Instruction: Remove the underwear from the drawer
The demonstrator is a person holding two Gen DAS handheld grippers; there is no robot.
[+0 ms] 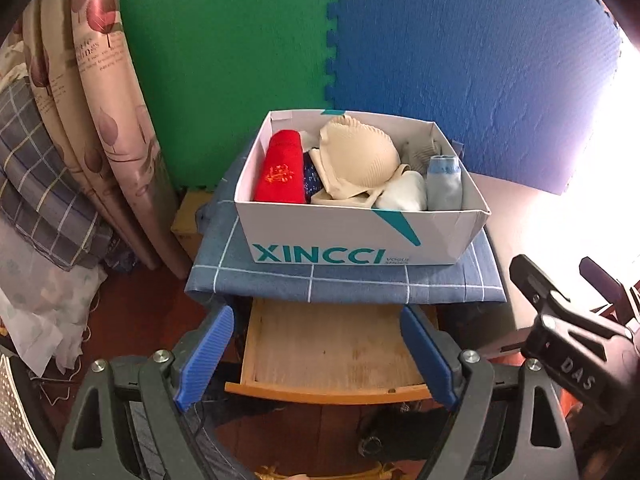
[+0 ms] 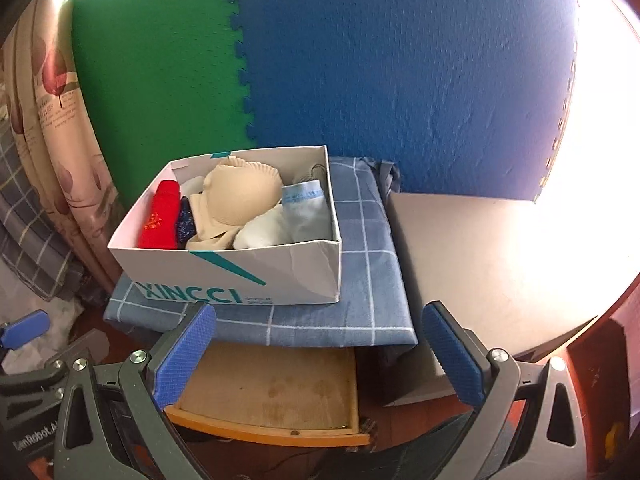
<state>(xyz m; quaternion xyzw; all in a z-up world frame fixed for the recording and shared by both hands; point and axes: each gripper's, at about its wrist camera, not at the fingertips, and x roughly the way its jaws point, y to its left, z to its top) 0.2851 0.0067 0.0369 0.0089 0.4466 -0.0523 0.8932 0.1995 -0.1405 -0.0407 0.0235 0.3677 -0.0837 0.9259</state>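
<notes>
Left wrist view: nearest the lens, the left gripper (image 1: 316,354) has its blue-padded fingers (image 1: 208,354) spread wide with nothing between them. They frame the wooden drawer (image 1: 332,354), which is pulled out below the desk edge; the part of its plywood bottom that shows is bare. At the right edge, the dark body of the right gripper (image 1: 572,328) pokes in.

Right wrist view: the right gripper (image 2: 320,356) also has its fingers (image 2: 452,356) wide apart and holds nothing; they hover over the same drawer (image 2: 276,396), seen from slightly to the right.

Above the drawer, a blue checked cloth (image 1: 280,276) covers the desk (image 2: 500,272), whose grey top is bare to the right of the cloth. On the cloth stands an open white shoe box (image 1: 352,236) printed XINCCI. The underwear is all inside this box: a rolled red piece (image 1: 280,172) at the left wall, a dark blue speckled piece (image 1: 312,178) beside it, a cream bra (image 1: 360,156) heaped in the middle and rising above the rim, a white roll (image 1: 402,196) in front of it, a pale blue folded piece (image 1: 444,186) against the right wall, and something grey (image 1: 420,152) behind that.

Behind the box, green foam mat (image 1: 224,60) and blue foam mat (image 1: 460,60) interlock upright. Folded bedding (image 1: 48,148) is piled at the left.
</notes>
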